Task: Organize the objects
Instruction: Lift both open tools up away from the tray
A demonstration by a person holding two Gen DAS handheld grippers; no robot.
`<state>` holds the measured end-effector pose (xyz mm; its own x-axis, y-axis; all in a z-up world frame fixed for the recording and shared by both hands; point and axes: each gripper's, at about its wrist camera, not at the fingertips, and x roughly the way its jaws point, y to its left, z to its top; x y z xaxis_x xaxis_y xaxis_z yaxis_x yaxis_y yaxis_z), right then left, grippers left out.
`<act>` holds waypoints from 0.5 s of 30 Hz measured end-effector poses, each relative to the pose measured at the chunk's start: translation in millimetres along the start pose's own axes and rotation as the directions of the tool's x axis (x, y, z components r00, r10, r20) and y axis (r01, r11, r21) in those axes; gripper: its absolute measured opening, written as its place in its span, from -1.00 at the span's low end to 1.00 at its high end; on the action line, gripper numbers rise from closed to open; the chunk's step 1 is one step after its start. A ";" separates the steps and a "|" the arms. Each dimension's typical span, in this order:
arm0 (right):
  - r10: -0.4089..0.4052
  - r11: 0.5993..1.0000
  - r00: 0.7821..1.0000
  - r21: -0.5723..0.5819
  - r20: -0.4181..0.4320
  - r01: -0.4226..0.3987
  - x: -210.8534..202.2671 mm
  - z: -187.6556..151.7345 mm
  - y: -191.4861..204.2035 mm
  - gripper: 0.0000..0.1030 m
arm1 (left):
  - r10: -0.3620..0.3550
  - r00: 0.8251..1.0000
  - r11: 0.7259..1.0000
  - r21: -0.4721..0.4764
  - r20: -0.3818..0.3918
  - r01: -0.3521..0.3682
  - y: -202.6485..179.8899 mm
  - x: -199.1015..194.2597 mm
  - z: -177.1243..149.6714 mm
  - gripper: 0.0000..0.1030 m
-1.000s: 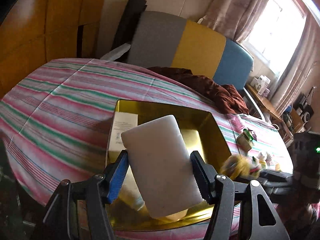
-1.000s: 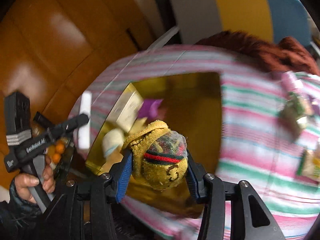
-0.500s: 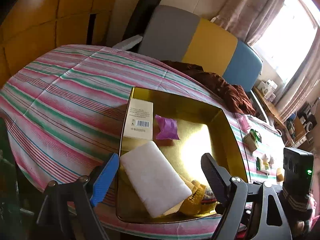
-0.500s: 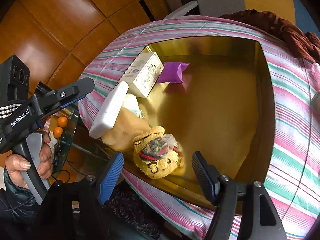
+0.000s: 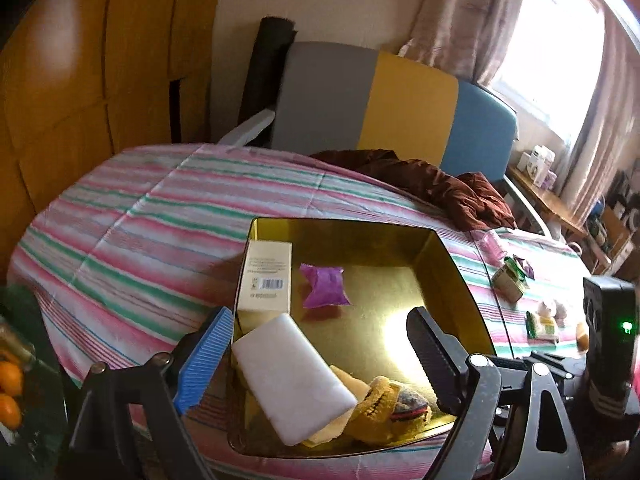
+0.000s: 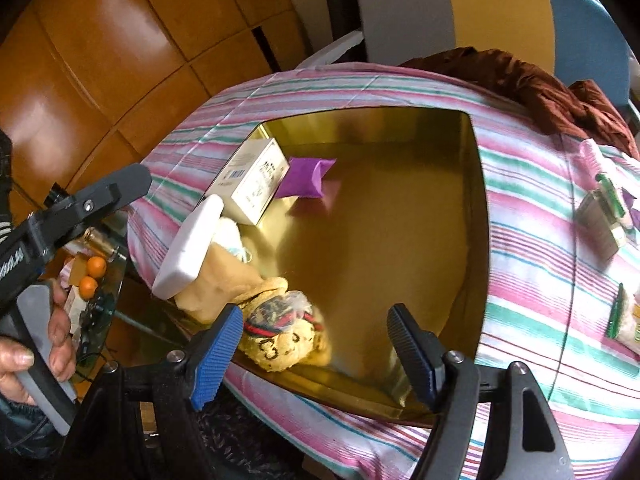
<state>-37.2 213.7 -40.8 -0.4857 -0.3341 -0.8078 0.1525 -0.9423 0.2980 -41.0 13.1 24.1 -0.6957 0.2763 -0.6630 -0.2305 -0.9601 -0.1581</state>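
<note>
A gold tray (image 5: 460,276) (image 6: 478,200) lies on the striped tablecloth. In it are a white block (image 5: 292,380) (image 6: 188,244), a cream box (image 5: 266,276) (image 6: 256,180), a purple packet (image 5: 324,290) (image 6: 306,178) and a yellow knitted item (image 5: 384,404) (image 6: 280,336) over a tan cloth. My left gripper (image 5: 320,356) is open and empty, above the white block at the tray's near end. My right gripper (image 6: 316,352) is open and empty, just above the knitted item.
Small boxes and packets (image 6: 604,216) (image 5: 510,280) lie on the cloth right of the tray. A brown garment (image 5: 440,188) lies at the far edge before a grey, yellow and blue chair (image 5: 400,112). Oranges (image 6: 92,276) sit on a glass side table at left.
Both grippers opened. The left let go of the white block and the right let go of the knitted item; both now lie in the tray. Both grippers have pulled back.
</note>
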 end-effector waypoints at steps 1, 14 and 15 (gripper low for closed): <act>-0.006 1.000 1.000 0.000 0.005 0.006 -1.3 0.0 -0.3 0.47 | 0.001 1.000 1.000 0.011 0.004 -0.001 -3.0 -0.6 0.1 0.74; -0.076 0.997 0.995 0.005 0.060 0.076 -19.1 -0.3 -5.8 0.48 | -0.004 1.000 0.995 0.098 0.009 0.004 -35.5 -1.9 -5.3 0.75; -0.083 0.997 0.995 0.006 0.063 0.082 -20.1 -0.5 -6.4 0.48 | 0.004 1.000 0.994 0.105 0.015 -0.005 -37.6 -2.4 -5.4 0.76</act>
<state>-28.0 226.4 -26.7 -0.5502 -0.2531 -0.7957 0.1069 -0.9665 0.2334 -27.0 48.3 27.6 -0.7066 0.2734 -0.6526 -0.2973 -0.9517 -0.0768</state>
